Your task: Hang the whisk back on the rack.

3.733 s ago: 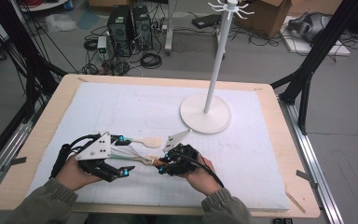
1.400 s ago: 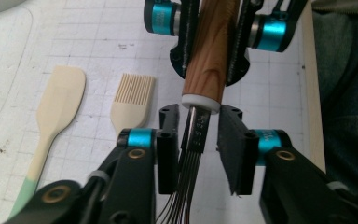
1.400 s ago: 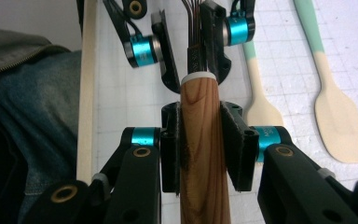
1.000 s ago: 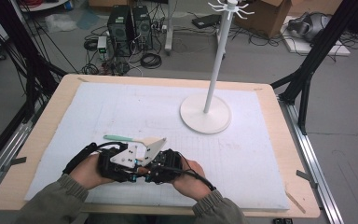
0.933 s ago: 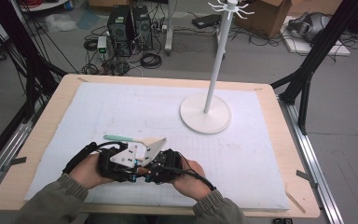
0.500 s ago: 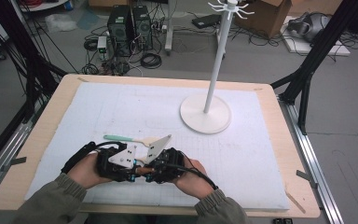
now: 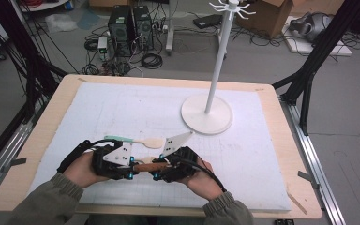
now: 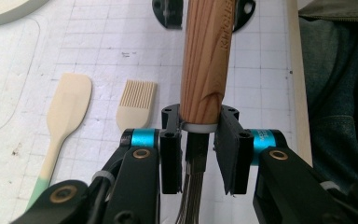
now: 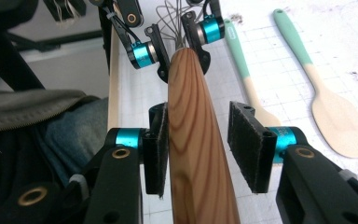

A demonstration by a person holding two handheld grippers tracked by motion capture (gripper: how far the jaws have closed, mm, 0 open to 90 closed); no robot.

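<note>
your left gripper (image 8: 199, 140) is clamped on the whisk (image 8: 206, 60) at the white collar where the wooden handle meets the wires; both pads press against that end, and the wires run back between the jaws toward the camera. your right gripper (image 9: 200, 144) has the far end of the same handle between its jaws; they have just been opening, one pad lies against the wood, the other stands clear with a visible gap, so the grip there is released. in the high view the whisk (image 7: 146, 167) lies level between your two hands at the near edge of the desk (image 7: 281, 136), left of centre, with your left gripper (image 7: 130, 169) and right gripper (image 7: 157, 171) facing each other along it. just beyond the grippers a spatula (image 7: 136, 141) with a green handle and a pastry brush (image 8: 136, 103) lie side by side on the white mat. the white stand (image 7: 207, 115) sits well apart, at the far right.
</note>
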